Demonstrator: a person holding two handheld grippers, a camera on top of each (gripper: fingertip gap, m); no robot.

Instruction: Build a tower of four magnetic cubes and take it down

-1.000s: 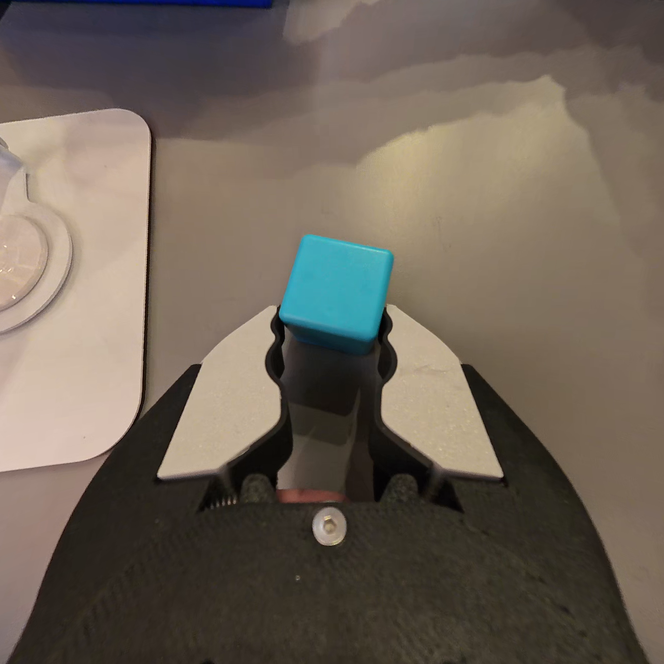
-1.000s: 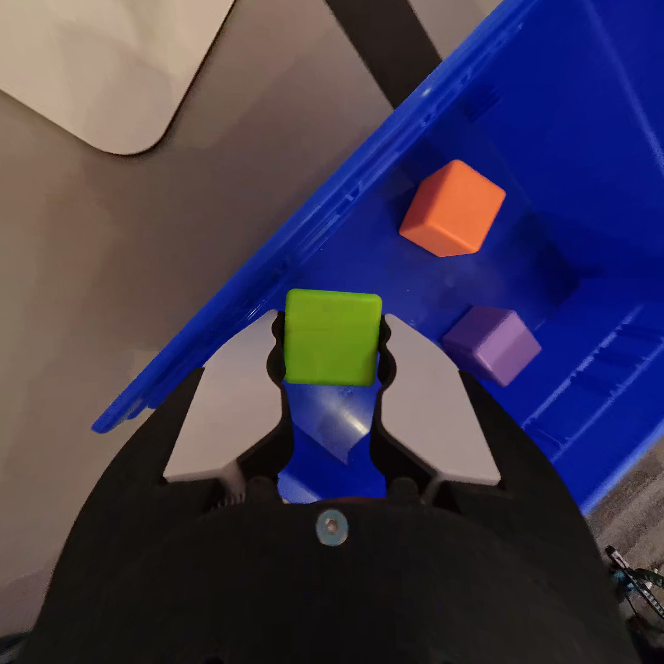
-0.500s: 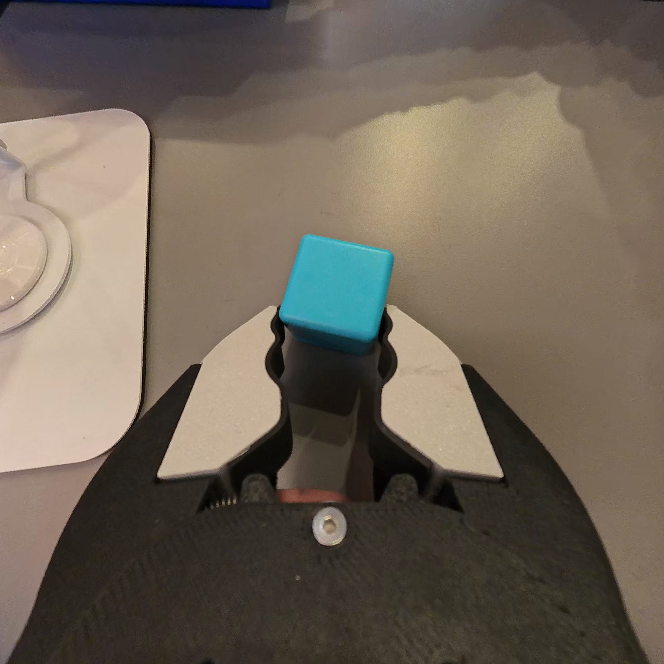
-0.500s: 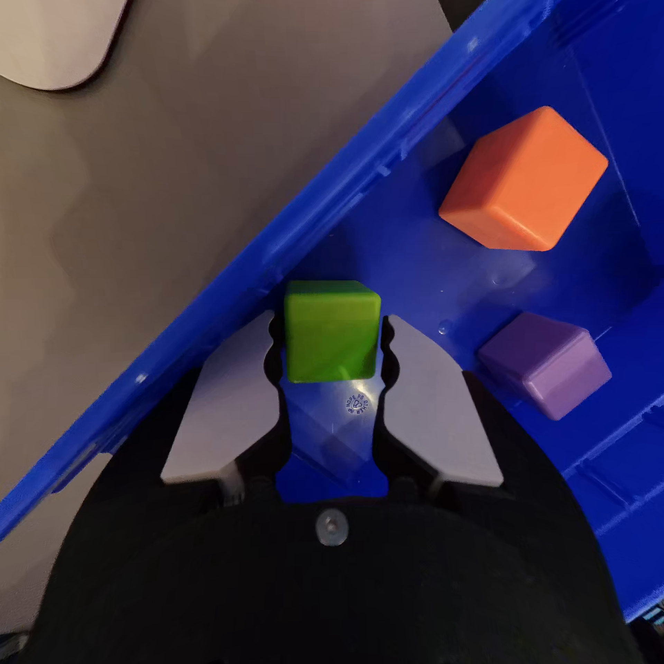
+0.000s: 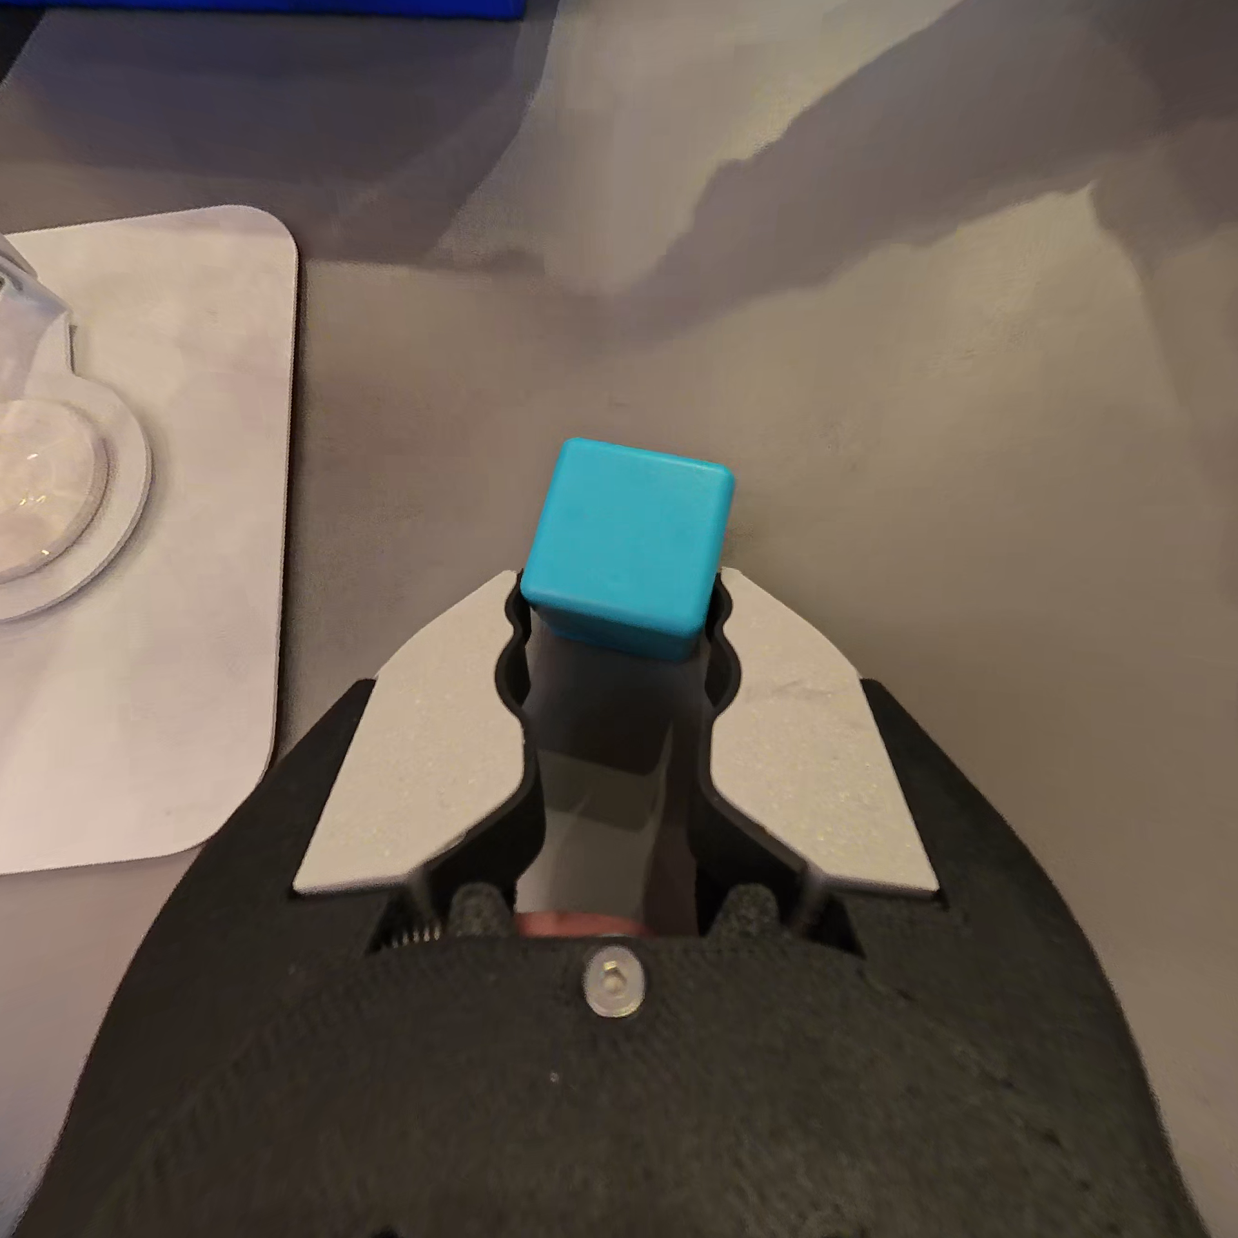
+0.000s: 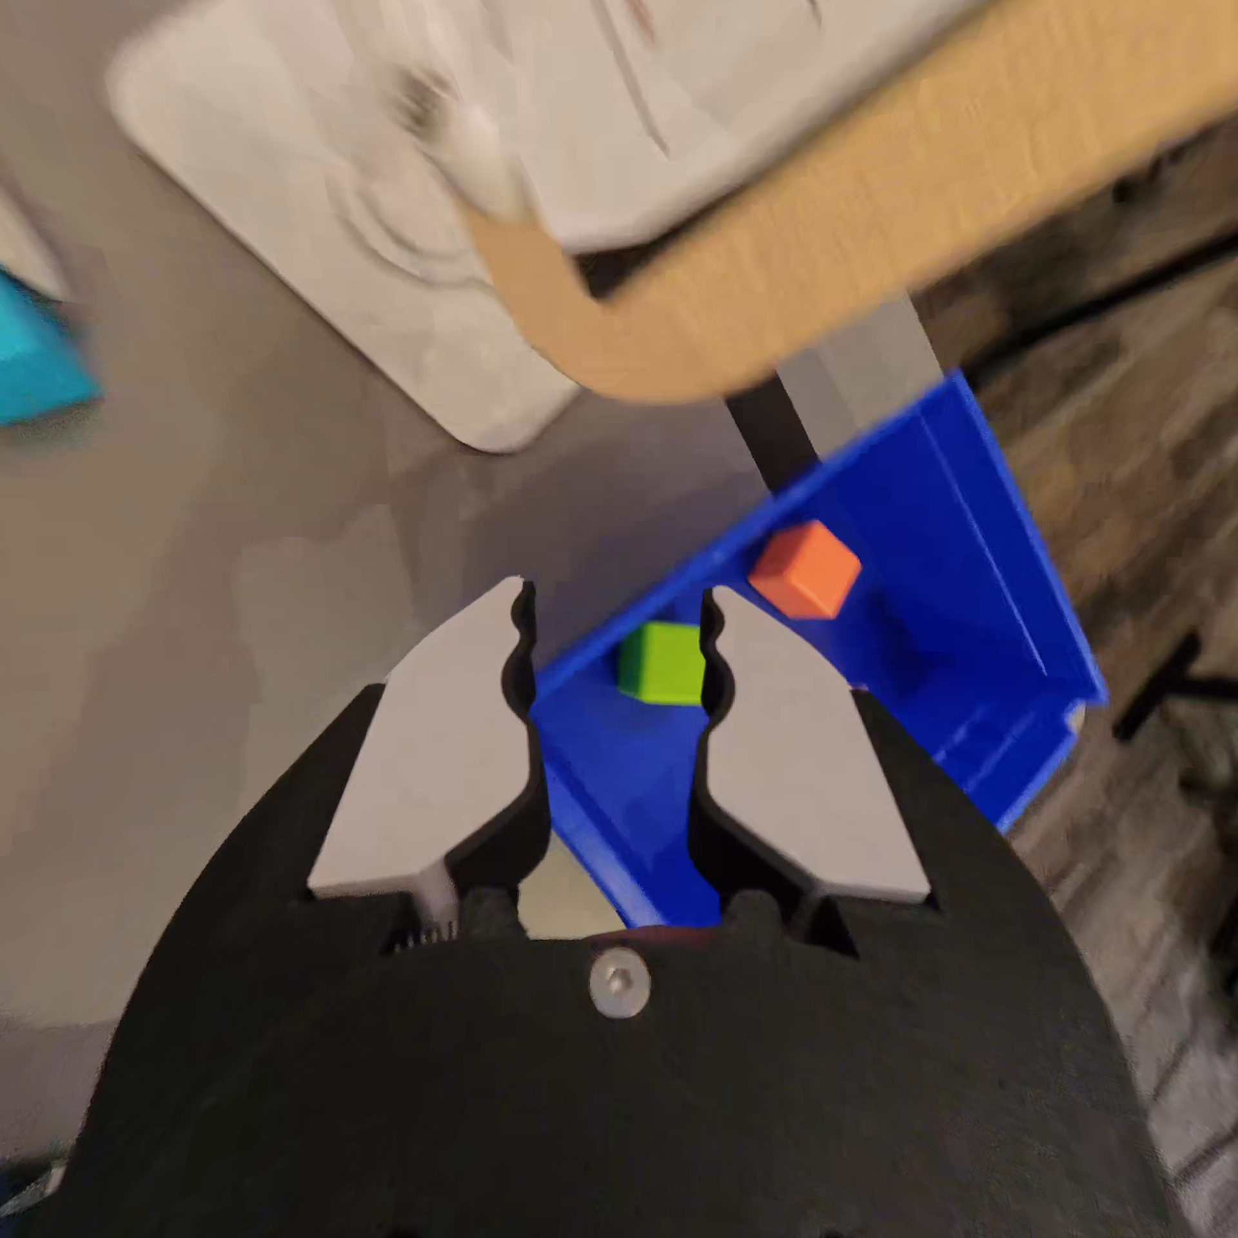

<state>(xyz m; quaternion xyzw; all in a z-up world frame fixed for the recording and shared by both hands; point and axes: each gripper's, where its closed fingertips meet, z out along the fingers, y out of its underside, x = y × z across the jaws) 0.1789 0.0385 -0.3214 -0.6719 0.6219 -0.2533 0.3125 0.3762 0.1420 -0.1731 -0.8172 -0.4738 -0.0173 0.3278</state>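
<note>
I see a smooth, matt plastic teal cube (image 5: pixel 626 546) on the dull grey bench (image 5: pixel 904 469). The blue bin (image 6: pixel 991 603) looks like glossy plastic; my gripper (image 6: pixel 616 643) bodies look rough, matt black.

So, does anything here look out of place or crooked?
Nothing looks damaged or spilled. The left gripper holds the teal cube a little twisted between its fingers. The right gripper is open and empty, above the blue bin where the green cube and orange cube lie.

My grey table (image 5: pixel 871 402) carried a white mat (image 5: pixel 167 603), a blue bin (image 6: pixel 971 536) and a blue cube (image 5: pixel 626 546).
</note>
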